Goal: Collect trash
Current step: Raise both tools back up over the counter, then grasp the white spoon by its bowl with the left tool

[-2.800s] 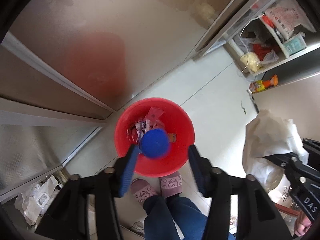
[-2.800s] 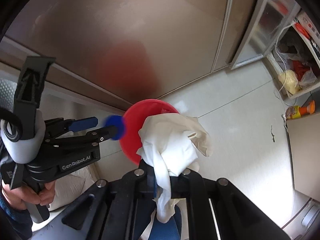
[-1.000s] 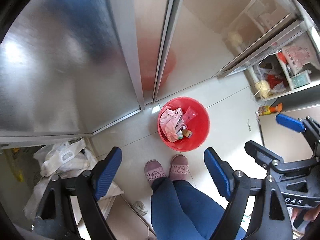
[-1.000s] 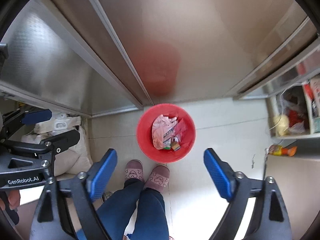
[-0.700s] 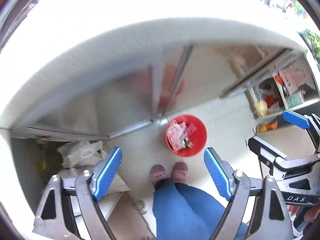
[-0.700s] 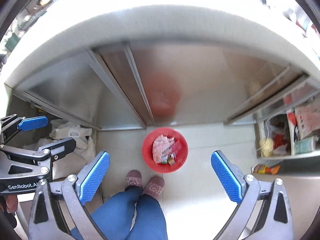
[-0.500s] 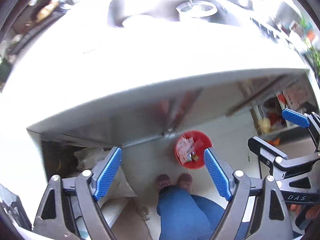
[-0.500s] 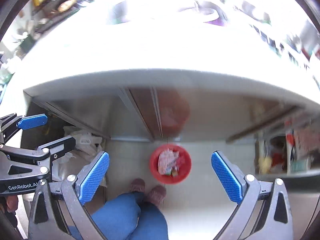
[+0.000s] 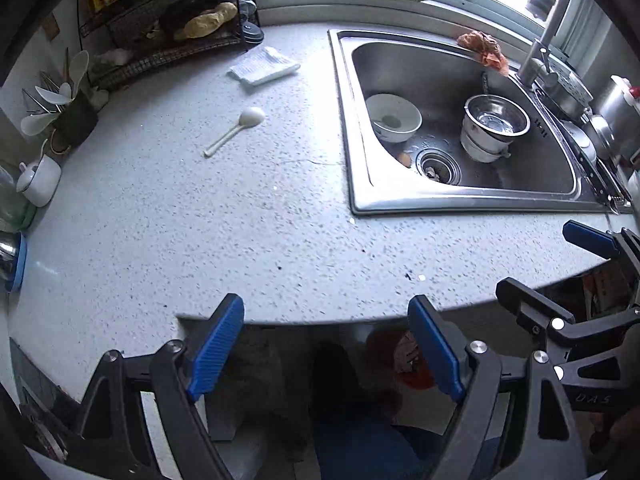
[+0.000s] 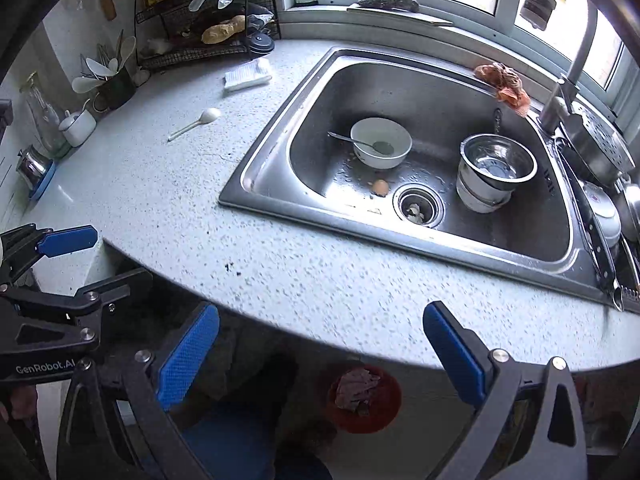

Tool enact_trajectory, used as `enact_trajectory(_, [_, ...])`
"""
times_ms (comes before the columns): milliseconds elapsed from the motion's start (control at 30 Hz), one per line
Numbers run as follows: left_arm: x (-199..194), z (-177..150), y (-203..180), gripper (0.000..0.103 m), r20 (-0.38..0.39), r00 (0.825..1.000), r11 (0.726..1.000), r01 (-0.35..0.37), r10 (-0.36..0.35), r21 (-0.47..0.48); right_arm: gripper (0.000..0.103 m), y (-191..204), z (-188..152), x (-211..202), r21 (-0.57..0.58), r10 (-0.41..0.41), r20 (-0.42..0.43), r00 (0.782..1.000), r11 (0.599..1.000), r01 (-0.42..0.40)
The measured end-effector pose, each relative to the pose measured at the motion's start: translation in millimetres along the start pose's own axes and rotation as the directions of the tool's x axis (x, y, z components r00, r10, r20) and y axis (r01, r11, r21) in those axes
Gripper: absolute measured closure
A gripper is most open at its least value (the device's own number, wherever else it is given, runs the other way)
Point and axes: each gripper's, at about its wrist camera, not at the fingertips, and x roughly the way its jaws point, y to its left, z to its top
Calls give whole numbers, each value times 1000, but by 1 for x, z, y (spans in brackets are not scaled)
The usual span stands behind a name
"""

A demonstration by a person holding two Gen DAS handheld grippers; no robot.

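The speckled countertop (image 9: pixel 200 216) filled most of both views, with the steel sink (image 10: pixel 520 248) set into it at centre right. In the sink stood a white bowl (image 10: pixel 381 142) holding a spoon, a steel bowl (image 10: pixel 497 164) stacked in a white one at the right, and a small brown scrap (image 10: pixel 380 187) just beside the drain. An orange rag (image 10: pixel 505 82) lay on the sink's far rim. At the upper left of the frame a wire rack (image 9: pixel 168 28) held bread-like lumps, with a utensil cup (image 9: pixel 74 118) below it. A white spoon (image 9: pixel 236 128) and a folded white packet (image 9: pixel 264 66) lay on the counter.

Low in the frame, under the counter edge, sat the red trash bucket (image 10: pixel 364 398), with crumpled pinkish waste inside. The left gripper (image 9: pixel 326 352) and the right gripper (image 10: pixel 320 352) both hung above the counter edge, jaws spread wide with nothing between them.
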Motion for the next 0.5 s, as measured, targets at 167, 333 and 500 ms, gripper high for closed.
enact_trajectory(167, [22, 46, 45, 20, -12, 1000, 1000, 4, -4, -16, 1, 14, 54, 18, -21, 11, -24, 1000, 1000, -12])
enact_trajectory(333, [43, 89, 79, 20, -30, 999, 1000, 22, -22, -3, 1, 28, 99, 46, -5, 12, -48, 999, 1000, -12])
enact_trajectory(500, [76, 122, 98, 20, -75, 996, 998, 51, -47, 45, 1, 37, 130, 75, 18, -6, -86, 996, 1000, 7])
